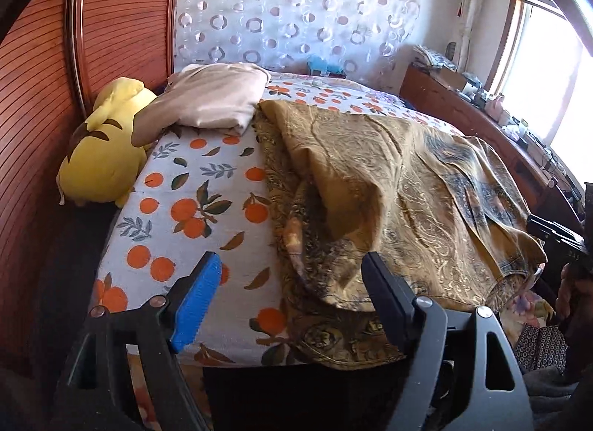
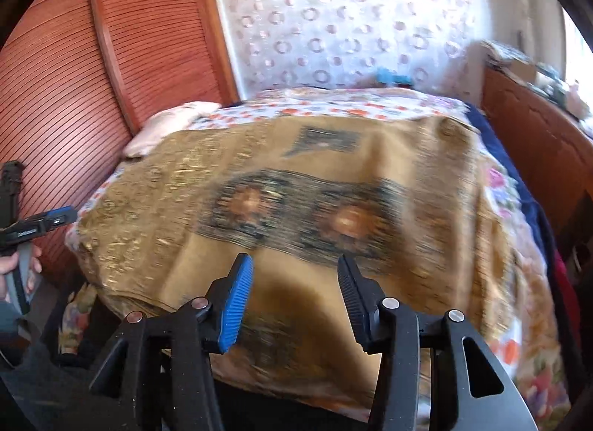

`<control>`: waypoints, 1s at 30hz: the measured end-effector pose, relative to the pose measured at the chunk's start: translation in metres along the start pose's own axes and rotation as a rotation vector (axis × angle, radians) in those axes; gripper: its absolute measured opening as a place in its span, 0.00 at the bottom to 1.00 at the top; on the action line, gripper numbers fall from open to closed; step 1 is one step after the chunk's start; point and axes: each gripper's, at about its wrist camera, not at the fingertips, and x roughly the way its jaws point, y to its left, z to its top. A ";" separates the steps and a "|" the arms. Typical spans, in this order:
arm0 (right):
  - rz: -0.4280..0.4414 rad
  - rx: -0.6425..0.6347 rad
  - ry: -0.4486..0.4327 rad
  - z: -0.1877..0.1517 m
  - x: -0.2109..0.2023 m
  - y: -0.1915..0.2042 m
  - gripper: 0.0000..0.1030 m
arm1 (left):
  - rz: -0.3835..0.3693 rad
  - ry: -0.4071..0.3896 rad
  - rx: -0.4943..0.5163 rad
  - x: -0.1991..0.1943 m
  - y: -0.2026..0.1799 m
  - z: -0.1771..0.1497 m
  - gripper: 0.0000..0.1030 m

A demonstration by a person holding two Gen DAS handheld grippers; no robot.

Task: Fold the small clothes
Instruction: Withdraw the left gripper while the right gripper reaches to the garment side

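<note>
Nearest in the left wrist view: left hand-held gripper (image 1: pixel 291 292), jaws spread wide and released, nothing between the pads. Blue pad over the orange-print bed sheet (image 1: pixel 174 205), black pad over the near left edge of the golden patterned cloth (image 1: pixel 389 186). No visible contact with the fabric.

Nearest in the right wrist view: right hand-held gripper (image 2: pixel 294 299), jaws parted, released, holding nothing. Golden patterned cloth (image 2: pixel 296 186) directly beneath and ahead of it, spread over the bed, near hem draped toward the bed's front edge. Picture blurred here, so fine folds hard to tell.

At the left edge of that same view: left hand-held gripper (image 2: pixel 55 218) gripped by a hand (image 2: pixel 15 268), just off the cloth's left side.

Further back: cloth rumpled along its left border, reaching most of the way up the bed. Beyond its far left corner, a folded beige garment (image 1: pixel 218 97), touching the cloth's upper edge. Beside that, off the mattress, a yellow plush toy (image 1: pixel 107 142). Farthest: wooden slatted doors (image 1: pixel 122 12) and a circle-patterned curtain (image 1: pixel 296 8).
</note>
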 end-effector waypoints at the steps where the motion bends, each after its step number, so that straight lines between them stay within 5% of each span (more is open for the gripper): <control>1: 0.015 -0.012 0.000 0.003 0.005 0.006 0.48 | 0.000 -0.001 -0.005 0.000 0.002 0.000 0.76; 19: 0.443 -0.346 0.106 0.033 0.120 0.191 0.52 | 0.116 -0.052 -0.092 -0.032 0.070 -0.010 0.76; 30: 0.407 -0.529 0.155 0.022 0.174 0.252 0.62 | 0.157 -0.068 -0.147 -0.042 0.103 -0.018 0.76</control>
